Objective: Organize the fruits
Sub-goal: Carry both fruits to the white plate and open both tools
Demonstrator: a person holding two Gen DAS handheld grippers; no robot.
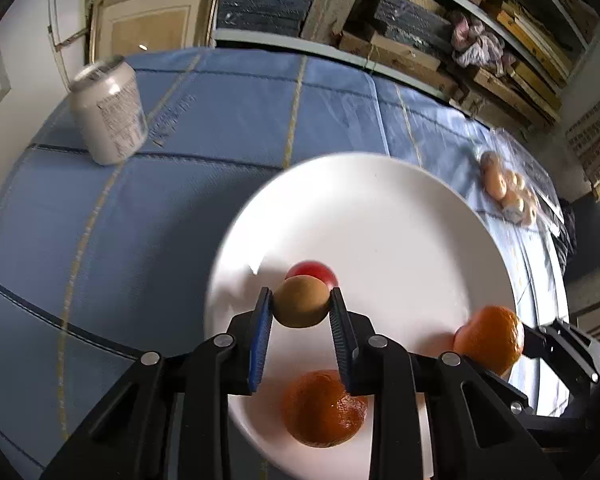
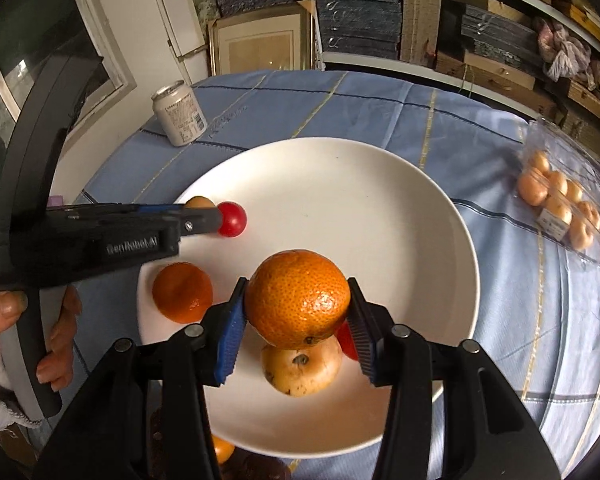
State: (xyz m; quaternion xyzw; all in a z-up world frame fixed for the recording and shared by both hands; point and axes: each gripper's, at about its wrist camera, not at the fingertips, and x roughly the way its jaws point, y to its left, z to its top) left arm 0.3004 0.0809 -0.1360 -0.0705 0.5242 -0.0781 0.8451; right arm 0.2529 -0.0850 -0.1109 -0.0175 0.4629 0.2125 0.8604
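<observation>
My left gripper (image 1: pixel 301 305) is shut on a small brown-green round fruit (image 1: pixel 300 300) above the white plate (image 1: pixel 380 216). Just behind it sits a small red fruit (image 1: pixel 314 270). An orange (image 1: pixel 324 408) lies on the plate under the left gripper's fingers. In the right wrist view my right gripper (image 2: pixel 298 304) is shut on an orange (image 2: pixel 298 298) over the plate (image 2: pixel 340 184). Below it lie a yellowish pear-like fruit (image 2: pixel 300 368) and a partly hidden red fruit (image 2: pixel 346 340). The left gripper (image 2: pixel 204 212) reaches in from the left beside the red fruit (image 2: pixel 232 218), with another orange (image 2: pixel 182 292) beneath it.
A white drink can (image 2: pixel 179 118) stands at the back left of the blue checked tablecloth (image 2: pixel 380 108). A clear plastic pack of small yellow-brown fruits (image 2: pixel 556 204) lies at the right. A hand (image 2: pixel 56 332) holds the left gripper's handle. Shelves of stacked boards run behind the table.
</observation>
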